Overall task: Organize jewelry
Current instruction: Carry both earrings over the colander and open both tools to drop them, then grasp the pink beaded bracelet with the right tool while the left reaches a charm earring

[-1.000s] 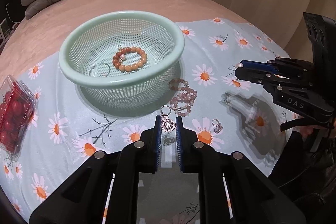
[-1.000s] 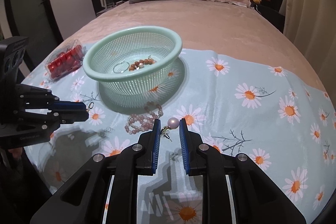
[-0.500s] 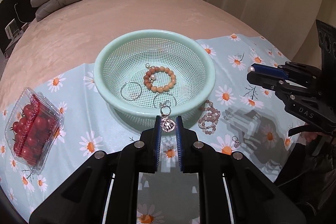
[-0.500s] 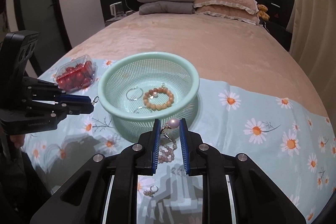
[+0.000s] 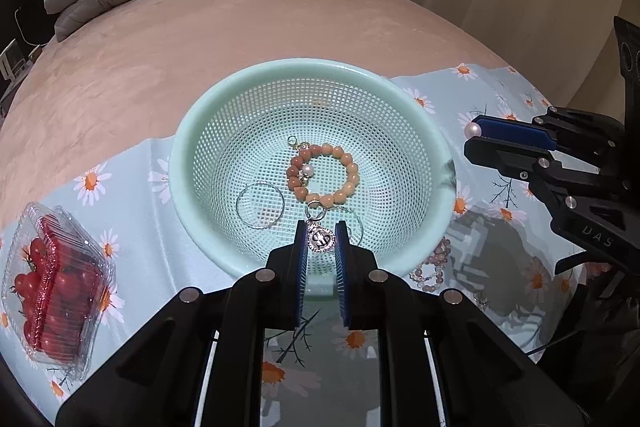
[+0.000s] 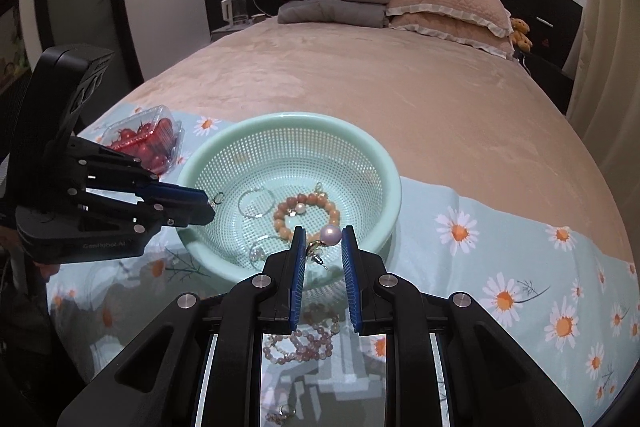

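From your left wrist view, your left gripper [image 5: 320, 241] is clamped on a round silver pendant [image 5: 320, 239], poised over the near wall of the mint basket [image 5: 420, 115]. Just beyond its tips, in the basket, lie an orange bead bracelet [image 5: 344, 183] and a thin silver hoop [image 5: 260, 205]; a second hoop is half hidden behind the right finger. To the left sits a clear box of red tomatoes [image 5: 56, 283]. To the right, your right gripper [image 5: 474, 135] reaches toward the basket rim, and a pink bead bracelet [image 5: 434, 267] lies on the daisy cloth [image 5: 132, 255] below it.

From your right wrist view, your right gripper [image 6: 323, 239] is closed on a pearl earring [image 6: 330, 235] above the basket's [image 6: 384, 167] near rim. Your left gripper [image 6: 206, 205] enters from the left, its pendant showing only as a small ring. The pink bead bracelet [image 6: 304, 343] lies below, between the fingers, partly cut off by them.
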